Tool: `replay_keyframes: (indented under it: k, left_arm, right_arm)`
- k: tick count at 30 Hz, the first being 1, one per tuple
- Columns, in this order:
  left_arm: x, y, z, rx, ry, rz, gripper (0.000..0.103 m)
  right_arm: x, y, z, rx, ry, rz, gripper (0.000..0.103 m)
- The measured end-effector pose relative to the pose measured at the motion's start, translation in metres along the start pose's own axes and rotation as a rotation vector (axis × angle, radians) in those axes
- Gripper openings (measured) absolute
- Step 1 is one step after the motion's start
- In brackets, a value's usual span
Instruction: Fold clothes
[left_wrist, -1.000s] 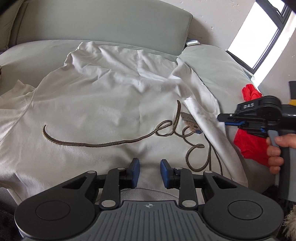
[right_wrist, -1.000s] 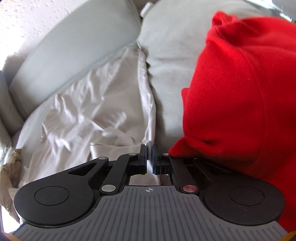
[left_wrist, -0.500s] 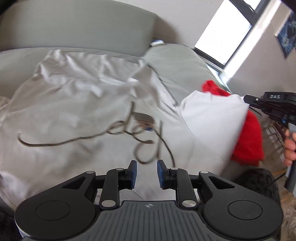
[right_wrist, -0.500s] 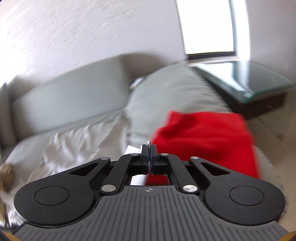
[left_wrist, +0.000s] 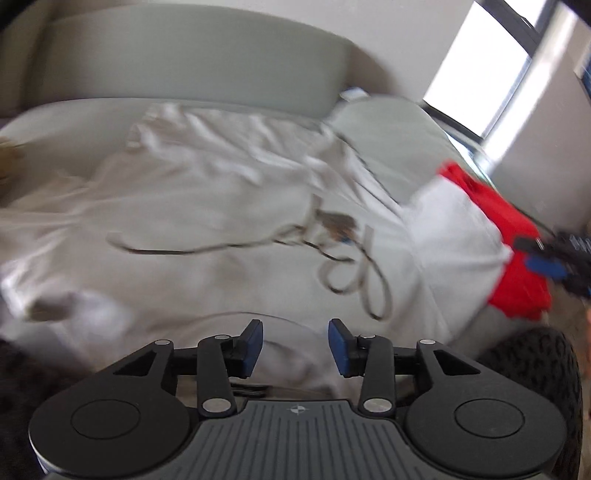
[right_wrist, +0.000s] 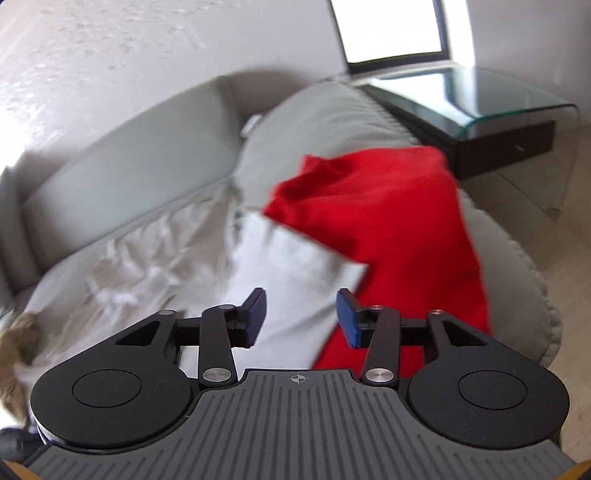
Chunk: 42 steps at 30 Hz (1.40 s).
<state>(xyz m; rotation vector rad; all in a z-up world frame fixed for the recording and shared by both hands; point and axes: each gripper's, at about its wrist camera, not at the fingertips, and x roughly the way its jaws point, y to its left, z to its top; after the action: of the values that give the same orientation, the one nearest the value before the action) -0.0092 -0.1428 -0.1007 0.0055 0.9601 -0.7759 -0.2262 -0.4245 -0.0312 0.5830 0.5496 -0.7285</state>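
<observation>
I see my right gripper (right_wrist: 300, 318) with its jaws spread, nothing between them. Just beyond it, a white garment's (right_wrist: 280, 266) corner overlaps the red garment (right_wrist: 391, 221), both on the grey sofa (right_wrist: 140, 162).

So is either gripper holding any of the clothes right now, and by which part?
Nothing is held. The left gripper and the right gripper are both open, with the white garment lying spread on the sofa under their empty jaws.
</observation>
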Motion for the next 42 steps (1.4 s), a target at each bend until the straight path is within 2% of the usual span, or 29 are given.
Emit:
replay_keyframes:
  k: [2,5,6,14,19,22,28,32,36,37,38,39,40,41,42]
  left_arm:
    - [-0.014,0.027,0.002,-0.089,-0.043,0.067,0.039]
    - [-0.036,0.067,0.006,-0.223,-0.107,0.166,0.037]
    - [-0.038,0.074,0.007,-0.248,-0.119,0.173,0.035]
    - [-0.033,0.115,0.014,-0.387,-0.193,0.142,0.033]
    - [-0.031,0.141,0.019,-0.474,-0.240,0.122,0.033]
    - [-0.028,0.155,0.021,-0.515,-0.256,0.107,0.033]
    - [-0.021,0.170,0.029,-0.530,-0.221,0.058,0.034]
    - [-0.016,0.181,0.033,-0.540,-0.197,0.026,0.035]
    - [-0.011,0.191,0.038,-0.550,-0.174,-0.006,0.034]
    - [-0.009,0.191,0.040,-0.548,-0.169,-0.012,0.034]
    - [-0.006,0.191,0.041,-0.545,-0.165,-0.017,0.034]
    - [-0.004,0.191,0.043,-0.542,-0.161,-0.022,0.030]
    - [-0.004,0.190,0.044,-0.544,-0.167,-0.022,0.019]
    - [-0.005,0.190,0.044,-0.548,-0.176,-0.019,0.009]
    - [-0.008,0.188,0.044,-0.543,-0.187,0.019,0.002]
  right_arm:
    - [0.000,0.016,-0.013,-0.011,0.049,0.097,0.058]
    - [0.015,0.033,-0.034,0.003,0.173,0.230,0.058]
    - [0.023,0.038,-0.041,0.013,0.211,0.262,0.058]
    - [0.065,0.078,-0.092,0.117,0.514,0.502,0.058]
    - [0.082,0.118,-0.126,0.127,0.623,0.610,0.056]
    - [0.093,0.144,-0.140,0.096,0.641,0.626,0.051]
    - [0.110,0.187,-0.154,-0.019,0.619,0.661,0.046]
    - [0.113,0.212,-0.163,-0.155,0.596,0.682,0.044]
    - [0.101,0.229,-0.173,-0.337,0.508,0.683,0.028]
    - [0.098,0.231,-0.175,-0.386,0.480,0.680,0.007]
    - [0.094,0.233,-0.176,-0.429,0.450,0.678,0.001]
    - [0.091,0.234,-0.176,-0.457,0.423,0.681,0.001]
    - [0.087,0.234,-0.175,-0.476,0.416,0.699,0.000]
    - [0.084,0.233,-0.173,-0.489,0.429,0.726,0.000]
    - [0.082,0.231,-0.170,-0.495,0.454,0.742,0.000]
